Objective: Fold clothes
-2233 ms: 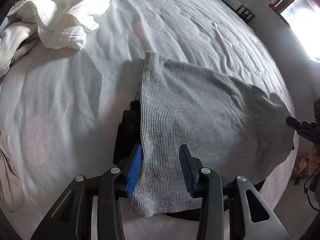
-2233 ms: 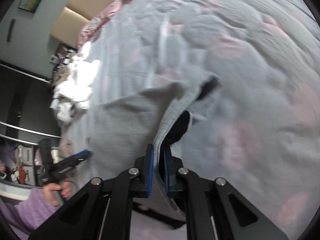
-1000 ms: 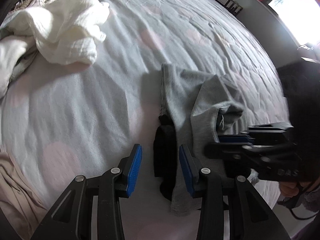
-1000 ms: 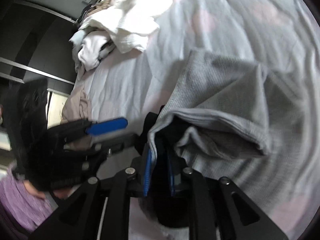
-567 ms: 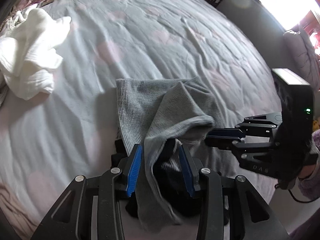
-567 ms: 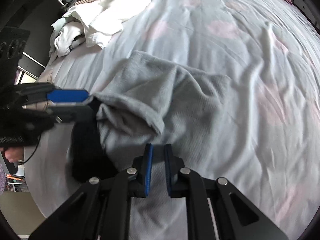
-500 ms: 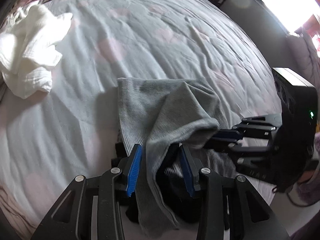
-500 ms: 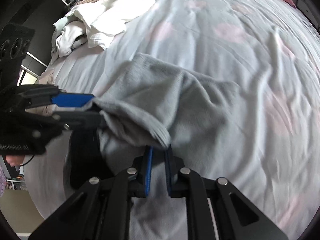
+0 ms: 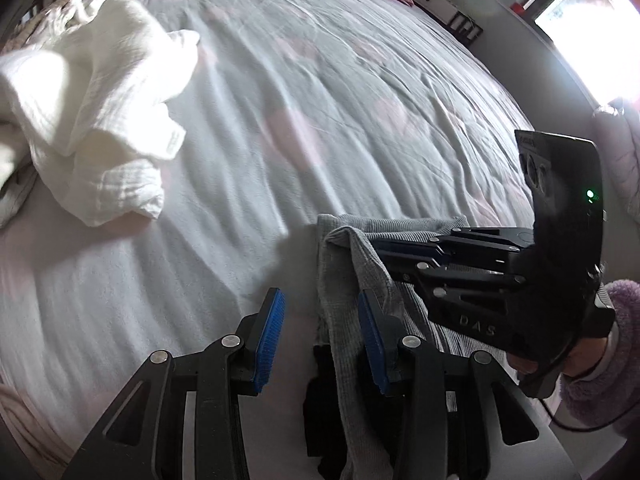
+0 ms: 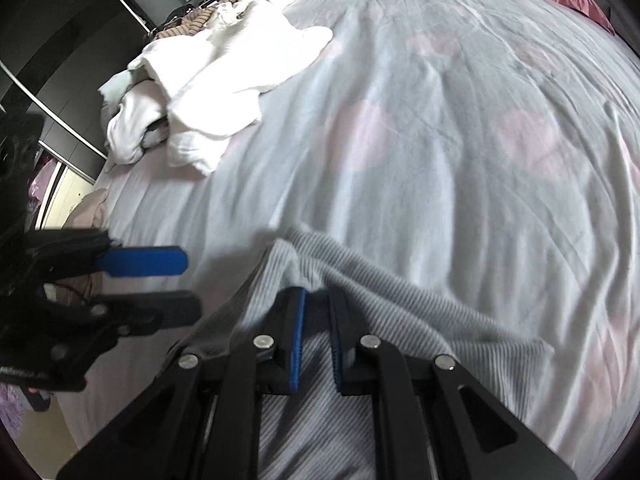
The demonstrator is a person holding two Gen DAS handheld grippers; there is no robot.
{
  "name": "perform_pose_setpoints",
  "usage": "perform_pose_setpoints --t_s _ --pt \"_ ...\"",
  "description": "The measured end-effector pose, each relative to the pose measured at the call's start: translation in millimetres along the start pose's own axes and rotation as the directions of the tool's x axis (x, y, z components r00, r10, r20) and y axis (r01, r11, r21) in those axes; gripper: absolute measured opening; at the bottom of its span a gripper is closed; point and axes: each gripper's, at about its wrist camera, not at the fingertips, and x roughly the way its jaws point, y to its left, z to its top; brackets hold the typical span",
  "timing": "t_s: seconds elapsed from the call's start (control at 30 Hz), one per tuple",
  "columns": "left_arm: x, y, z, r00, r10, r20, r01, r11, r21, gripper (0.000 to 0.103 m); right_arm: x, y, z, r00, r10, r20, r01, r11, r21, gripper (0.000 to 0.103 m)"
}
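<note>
Lying bunched near the bed's [image 9: 360, 92] near edge, on the pale sheet with pink blotches: the grey ribbed garment [image 9: 340, 280], partly folded over itself, with a black garment [image 9: 320, 412] showing underneath at the very edge. Standing wide apart over the left border of the grey cloth, gripping nothing: the blue pads of the left gripper [image 9: 320, 340], one strip of grey fabric running up between them. Reaching in from the right with jaws nearly together around a raised fold of the grey cloth: the right gripper [image 10: 316, 340], though whether actually pinching it cannot be told; sitting heaped well apart toward the bed's far left corner: white clothes [image 9: 88, 120].
</note>
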Motion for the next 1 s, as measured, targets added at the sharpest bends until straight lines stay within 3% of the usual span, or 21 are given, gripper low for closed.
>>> perform_pose_setpoints --t_s 0.1,0.23,0.33,0.4,0.5,0.57,0.63,0.67,0.73,0.77,0.8,1.0 --pt "1 5 2 0.999 -0.038 -0.001 0.038 0.998 -0.049 0.041 -12 -5 -1 1.0 0.011 0.008 -0.011 1.0 0.007 0.013" --pt "5 -3 10 0.998 -0.063 0.001 0.063 0.996 -0.063 0.061 -40 -17 -12 0.997 -0.073 -0.004 0.073 0.997 -0.028 0.015" --pt "11 -15 19 0.998 -0.064 0.006 0.065 0.997 -0.042 0.064 -61 -35 -24 0.986 -0.166 -0.007 0.165 0.986 -0.038 0.023" --pt "21 -20 24 0.999 -0.04 -0.002 0.04 0.999 -0.022 0.065 -69 -51 -30 0.982 -0.191 -0.013 0.191 0.982 -0.01 0.03" --pt "38 -22 28 1.0 -0.016 -0.022 0.016 1.0 -0.024 0.065 -74 -72 -35 0.98 -0.197 -0.02 0.198 0.979 0.045 0.032" --pt "41 -22 29 1.0 0.003 -0.016 -0.004 1.0 -0.028 0.06 -73 -79 -33 0.984 -0.181 -0.002 0.18 0.981 0.074 0.032" --pt "44 -22 30 1.0 0.013 -0.014 -0.013 1.0 -0.027 0.041 -72 -84 -29 0.986 -0.167 0.025 0.164 0.982 0.096 0.032" --pt "45 -23 30 1.0 0.019 -0.015 -0.019 1.0 -0.022 0.036 -70 -86 -27 0.987 -0.157 0.034 0.153 0.983 0.104 0.032" --pt "49 -24 29 0.999 0.034 -0.016 -0.035 0.999 -0.005 0.018 -65 -88 -25 0.991 -0.131 0.029 0.127 0.986 0.111 0.027" --pt "51 -25 28 0.999 0.04 -0.016 -0.04 0.999 0.002 0.015 -62 -88 -24 0.992 -0.12 0.027 0.116 0.987 0.113 0.01" --pt "51 -25 28 0.999 0.044 -0.01 -0.044 0.999 0.007 0.012 -61 -87 -24 0.993 -0.117 0.032 0.113 0.987 0.112 0.008" --pt "23 -32 34 0.995 0.035 0.093 -0.036 0.999 0.017 0.01 -92 -89 -31 0.983 -0.134 0.123 0.114 0.981 0.16 0.006"
